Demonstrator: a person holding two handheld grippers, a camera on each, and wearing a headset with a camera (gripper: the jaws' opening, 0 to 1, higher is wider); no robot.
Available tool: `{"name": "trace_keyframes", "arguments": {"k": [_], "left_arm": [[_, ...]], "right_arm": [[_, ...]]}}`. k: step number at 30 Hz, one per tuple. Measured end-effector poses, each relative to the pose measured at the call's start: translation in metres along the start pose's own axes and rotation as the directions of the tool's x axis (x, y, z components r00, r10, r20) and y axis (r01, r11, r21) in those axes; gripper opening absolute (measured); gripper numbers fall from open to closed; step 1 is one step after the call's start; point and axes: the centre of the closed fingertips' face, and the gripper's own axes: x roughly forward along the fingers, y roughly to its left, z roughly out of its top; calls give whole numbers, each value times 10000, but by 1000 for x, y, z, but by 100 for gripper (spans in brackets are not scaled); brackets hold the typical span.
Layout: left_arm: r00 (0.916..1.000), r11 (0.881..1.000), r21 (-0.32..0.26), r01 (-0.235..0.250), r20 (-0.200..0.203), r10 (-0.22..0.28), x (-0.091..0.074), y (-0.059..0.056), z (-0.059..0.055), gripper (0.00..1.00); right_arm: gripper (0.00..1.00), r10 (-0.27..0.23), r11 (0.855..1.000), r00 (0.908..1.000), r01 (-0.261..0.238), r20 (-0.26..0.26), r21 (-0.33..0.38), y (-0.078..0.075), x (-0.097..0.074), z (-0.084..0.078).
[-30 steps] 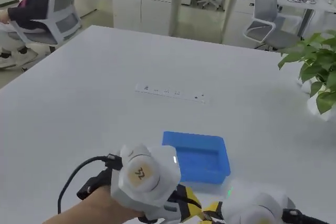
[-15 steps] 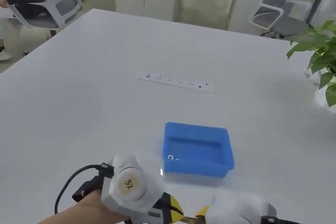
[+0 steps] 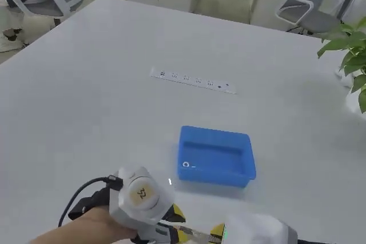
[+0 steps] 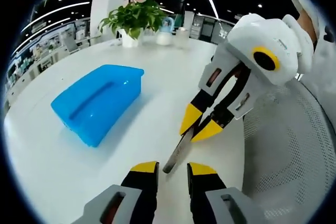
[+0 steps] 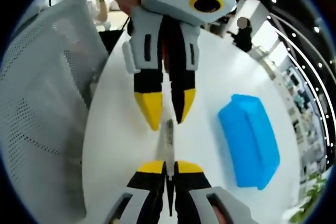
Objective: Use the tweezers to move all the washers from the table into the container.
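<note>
The blue container (image 3: 217, 155) sits on the white table (image 3: 114, 118), with one small washer (image 3: 186, 165) inside at its near-left corner. Just short of it, my left gripper (image 3: 174, 221) and right gripper (image 3: 220, 234) face each other tip to tip. The right gripper (image 5: 169, 169) is shut on the thin metal tweezers (image 5: 169, 135). Their free end (image 4: 176, 158) reaches the gap between the left gripper's (image 4: 173, 169) parted yellow fingertips (image 4: 144, 167) without being clamped. The container (image 4: 97, 103) lies to the left in the left gripper view and on the right in the right gripper view (image 5: 249, 140).
A white power strip (image 3: 191, 80) lies across the table beyond the container. A potted plant (image 3: 349, 44) stands at the far right edge. Office chairs (image 3: 300, 4) stand past the far edge. A mesh chair back (image 5: 42, 103) is close behind the grippers.
The head camera has tilted, so the container sits higher in the picture. Both grippers have drawn back a little toward the near edge, uncovering the washer in the container's corner.
</note>
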Motion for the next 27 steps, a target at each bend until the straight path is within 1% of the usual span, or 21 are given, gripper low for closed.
{"name": "trace_keyframes", "arguments": {"k": [2,3,4,6,7,8,10,12,13,14,16,17,18,19,20,21,23,24,25,26,27], "left_arm": [[9992,9992,203,340,-231,-336,3,-1,-1,21],[9972,9974,193,694,-303,-688,5,-4,0,20],[9940,9945,174,1032,-379,-1025,5,-8,0,16],[9895,9904,110,1376,-467,-1369,6,-12,2,11],[9845,9865,101,1637,-649,-1627,6,-14,2,6],[9832,9854,166,1692,-729,-1676,6,-13,3,3],[9708,9759,17,2184,-1017,-2171,5,-20,2,2],[9734,9774,19,2114,-909,-2104,7,-21,8,1],[9807,9810,568,1855,-739,-1811,8,-20,12,0],[9837,9813,896,1704,-730,-1641,8,-20,13,0],[9902,9840,1366,1147,-947,-1022,9,-17,12,0],[9923,9828,1605,910,-978,-759,8,-17,12,0],[9923,9746,2015,977,-950,-798,8,-20,13,0],[9931,9767,1960,869,-940,-695,8,-21,13,0],[9956,9753,2127,591,-837,-421,7,-19,15,0],[9961,9684,2452,463,-847,-262,7,-19,15,0],[9931,9488,3158,-23,-1106,392,7,-14,10,0],[9870,9357,3514,-313,-1366,843,8,-10,6,0],[9846,9269,3731,-404,-1433,1006,8,-8,5,0],[9800,9287,3659,-605,-1549,1249,9,-6,2,0],[9748,9338,3491,-788,-1691,1454,9,-4,-1,0]], "right_arm": [[3,14,9999,9998,-11,213,-150,-1,-4,6],[3,58,9991,9997,-48,239,-410,0,-6,8],[3,48,9982,9997,-34,231,-595,0,-7,9],[3,35,9951,9997,-12,230,-991,1,-8,9],[3,82,9933,9998,-61,178,-1152,4,-8,8],[3,31,9898,9999,-12,133,-1426,5,-8,7],[3,-254,9784,9997,250,6,-2053,4,-8,4],[3,-820,9682,9961,721,-318,-2397,-1,-7,-2],[3,-934,9706,9948,819,-405,-2265,0,-6,-4],[4,-1053,9783,9933,951,-465,-1838,0,-6,-6],[7,-1077,9923,9933,1048,-427,-654,4,-6,-9],[9,-1165,9932,9919,1160,-507,-120,4,-7,-11],[11,-1129,9931,9926,1142,-445,284,6,-7,-10],[14,-1051,9929,9934,1074,-458,516,9,-7,-12],[16,-1108,9867,9925,1160,-508,1141,10,-9,-14],[18,-1089,9811,9932,1139,-403,1566,11,-11,-13],[20,-1243,9515,9922,1203,-39,2833,10,-20,-9],[23,-1394,9180,9901,1241,134,3767,8,-25,-8],[27,-1459,9026,9891,1244,210,4121,7,-27,-8],[30,-1702,8513,9849,1308,317,5081,2,-33,-10],[31,-1904,8121,9807,1321,442,5684,-2,-37,-10]]}}
